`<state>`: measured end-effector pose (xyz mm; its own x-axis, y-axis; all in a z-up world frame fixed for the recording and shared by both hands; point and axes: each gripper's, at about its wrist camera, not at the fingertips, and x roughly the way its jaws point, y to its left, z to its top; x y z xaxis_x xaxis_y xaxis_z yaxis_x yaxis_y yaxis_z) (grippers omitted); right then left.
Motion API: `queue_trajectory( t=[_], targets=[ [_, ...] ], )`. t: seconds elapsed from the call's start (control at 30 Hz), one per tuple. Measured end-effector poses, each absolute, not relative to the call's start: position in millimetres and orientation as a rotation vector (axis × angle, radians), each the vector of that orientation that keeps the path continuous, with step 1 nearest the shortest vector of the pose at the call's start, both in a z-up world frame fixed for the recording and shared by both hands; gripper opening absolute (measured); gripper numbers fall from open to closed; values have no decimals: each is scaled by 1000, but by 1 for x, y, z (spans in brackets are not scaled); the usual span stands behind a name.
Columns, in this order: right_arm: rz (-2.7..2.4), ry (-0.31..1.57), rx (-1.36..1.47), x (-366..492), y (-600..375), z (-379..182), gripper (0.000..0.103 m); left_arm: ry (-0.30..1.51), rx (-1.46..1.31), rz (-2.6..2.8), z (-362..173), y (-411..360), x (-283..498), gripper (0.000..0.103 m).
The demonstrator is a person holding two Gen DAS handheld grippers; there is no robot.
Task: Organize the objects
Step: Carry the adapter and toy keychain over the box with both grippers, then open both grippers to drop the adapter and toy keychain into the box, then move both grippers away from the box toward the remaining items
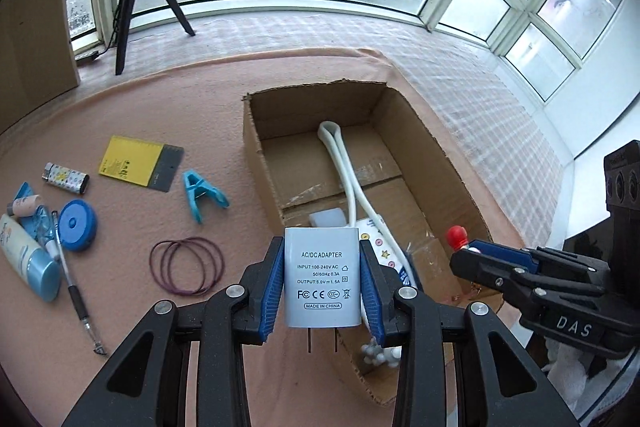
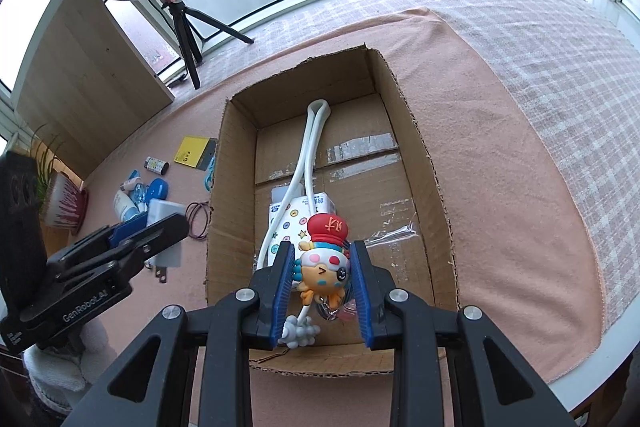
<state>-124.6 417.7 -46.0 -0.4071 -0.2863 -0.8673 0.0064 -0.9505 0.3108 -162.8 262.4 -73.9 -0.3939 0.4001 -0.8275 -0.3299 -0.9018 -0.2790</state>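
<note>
The left claw (image 1: pixel 322 281) is clenched on a white plug-in charger (image 1: pixel 321 277), its blue pads pressing the two flat side faces, prongs pointing back toward the camera. The charger hangs above the pink cloth (image 1: pixel 140 115), right at the near left wall of an open cardboard box (image 1: pixel 256 147). It looks small, hard and light; the smooth plastic could slip, so the broad flat sides are the sensible place to grip, away from the metal prongs.

The right claw (image 2: pixel 322 275) is grasping a little cartoon figure (image 2: pixel 324 259) with a red hat, held over the box's near end. It seems light and rigid, with thin dangling parts that may snag.

Inside the box lies a white power strip (image 2: pixel 296 215) with its looped cord. Left of the box, on the cloth, wait a blue clip (image 1: pixel 202 193), rubber bands (image 1: pixel 186 265), a pen (image 1: pixel 74 283) and a yellow card (image 1: pixel 130 159).
</note>
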Motion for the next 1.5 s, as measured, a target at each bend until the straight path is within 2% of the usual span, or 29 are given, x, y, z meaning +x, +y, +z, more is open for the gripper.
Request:
queue_trajectory(
  t=[0.27,0.77,0.9,0.97,1.03,1.1,1.5],
  targets=[
    [-2459,-388,1612,-125,424,-53,26,-54,-1404,2281,-84,289,-169,38],
    [-2452,-395,1634,-125,426,-58,26,-55,-1397,2279,-81,291,-166,38],
    [-2466,-380,1632,-123,425,-57,26,-71,-1388,2290,-77,286,-166,48],
    [-2481,-355,1627,-121,423,-56,30,-66,-1387,2292,-76,284,-166,48],
    [-2510,-341,1609,-119,423,-52,40,-75,-1388,2288,-75,281,-166,51],
    [-2539,-322,1588,-118,423,-48,44,-86,-1383,2297,-73,276,-165,51],
    [-2548,-321,1539,-117,404,-40,44,-121,-1414,2347,-69,223,-150,51]
  ],
)
